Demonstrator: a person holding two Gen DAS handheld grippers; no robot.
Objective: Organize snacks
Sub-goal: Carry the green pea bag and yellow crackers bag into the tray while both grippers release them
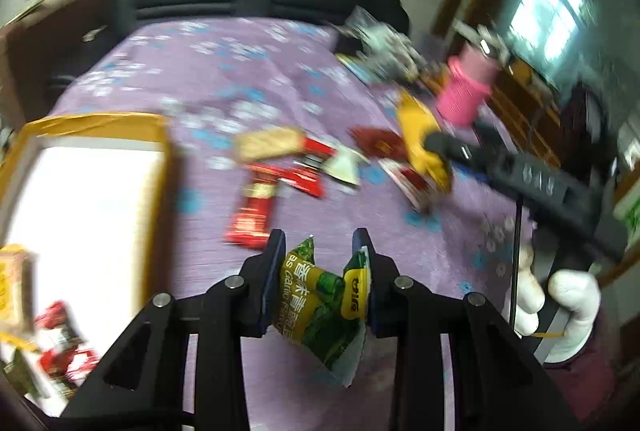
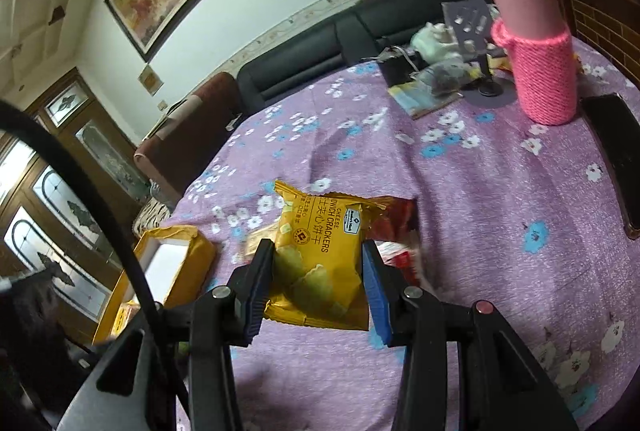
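My left gripper [image 1: 320, 243] is shut on a green snack packet [image 1: 324, 303] and holds it above the purple flowered tablecloth [image 1: 224, 71]. My right gripper [image 2: 318, 251] is shut on a yellow cheese cracker packet [image 2: 320, 255], lifted over the cloth; in the left wrist view it shows as a black arm holding the yellow packet [image 1: 420, 139]. Several red and beige snack packets [image 1: 276, 171] lie loose mid-table. A yellow-rimmed cardboard box [image 1: 80, 191] with a white inside stands at the left and holds a few snacks [image 1: 60, 347]; it also shows in the right wrist view [image 2: 168, 263].
A pink knit-sleeved flask [image 2: 536, 59] stands at the far right of the table, with a black flat object [image 2: 616, 155] beside it. Clutter of bags and papers [image 2: 436, 75] lies at the back. A dark sofa [image 2: 360, 43] runs behind the table.
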